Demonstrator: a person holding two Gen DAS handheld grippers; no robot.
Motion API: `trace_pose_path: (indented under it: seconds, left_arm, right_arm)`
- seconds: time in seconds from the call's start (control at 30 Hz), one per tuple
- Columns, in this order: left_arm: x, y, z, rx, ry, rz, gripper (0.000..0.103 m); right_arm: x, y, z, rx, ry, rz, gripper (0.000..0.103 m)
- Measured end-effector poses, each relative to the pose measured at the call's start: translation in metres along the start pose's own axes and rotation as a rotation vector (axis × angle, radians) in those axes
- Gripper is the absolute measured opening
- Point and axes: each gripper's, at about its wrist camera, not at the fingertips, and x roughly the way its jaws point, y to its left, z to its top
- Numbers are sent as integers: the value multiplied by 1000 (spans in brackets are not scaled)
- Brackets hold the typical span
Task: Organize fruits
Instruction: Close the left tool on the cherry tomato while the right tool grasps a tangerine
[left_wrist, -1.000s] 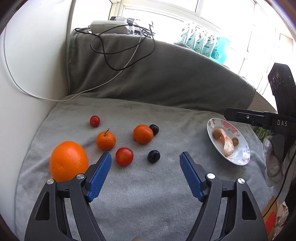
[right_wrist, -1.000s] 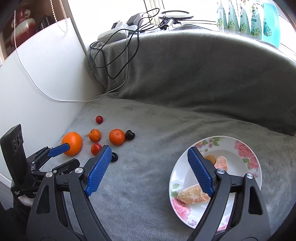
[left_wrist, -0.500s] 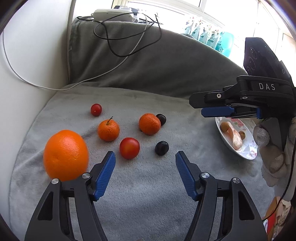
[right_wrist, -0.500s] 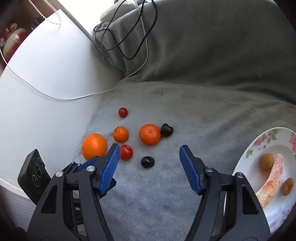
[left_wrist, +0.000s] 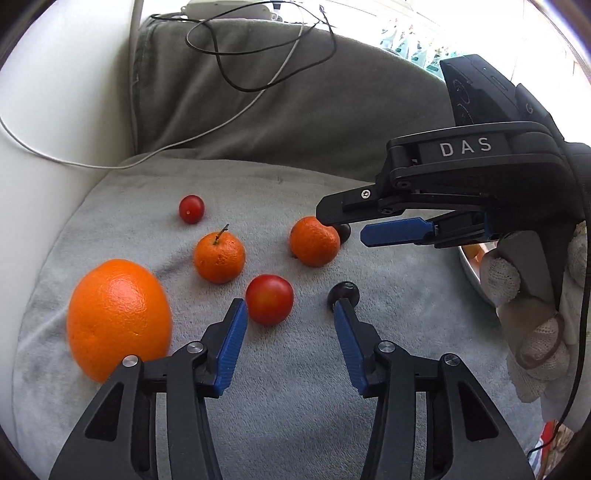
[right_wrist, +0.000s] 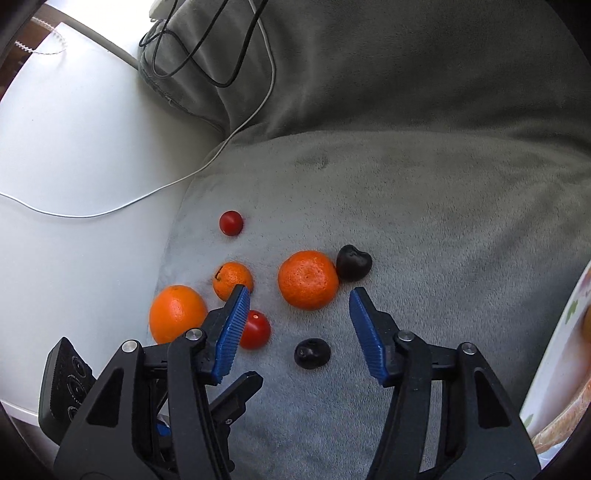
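On a grey blanket (left_wrist: 406, 369) lie a big orange (left_wrist: 118, 319), two mandarins (left_wrist: 219, 254) (left_wrist: 314, 242), a red tomato (left_wrist: 269, 299), a small red tomato (left_wrist: 191, 209) and two dark cherries (left_wrist: 343, 291) (right_wrist: 353, 262). My left gripper (left_wrist: 288, 308) hovers low with its jaws closing. The red tomato sits just past its left fingertip and a cherry by its right fingertip; no pad touches either. My right gripper (right_wrist: 299, 295) points down at the larger mandarin (right_wrist: 308, 278), which lies just beyond its tips. Its jaws are closing too, with nothing pressed between them.
A flowered plate (right_wrist: 565, 332) with peeled fruit pieces sits at the right edge. A white wall (left_wrist: 55, 147) borders the left. Cables (left_wrist: 258, 55) trail over the grey cushion back (left_wrist: 295, 122). A gloved hand (left_wrist: 532, 332) holds the right gripper.
The right gripper swung left from over the plate to above the fruit cluster and dropped lower. The left gripper came down closer to the red tomato. Both pairs of jaws have narrowed.
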Motion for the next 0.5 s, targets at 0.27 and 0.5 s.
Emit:
trace_pose_path:
  seconds: [0.27, 0.5]
  left_arm:
    - [13, 0, 3, 11, 12, 16, 44]
    - [18, 3, 7, 9, 15, 35, 43]
  right_arm:
    - [24, -2, 5, 55, 23, -4, 59]
    - [29, 6, 11, 44, 17, -19, 58]
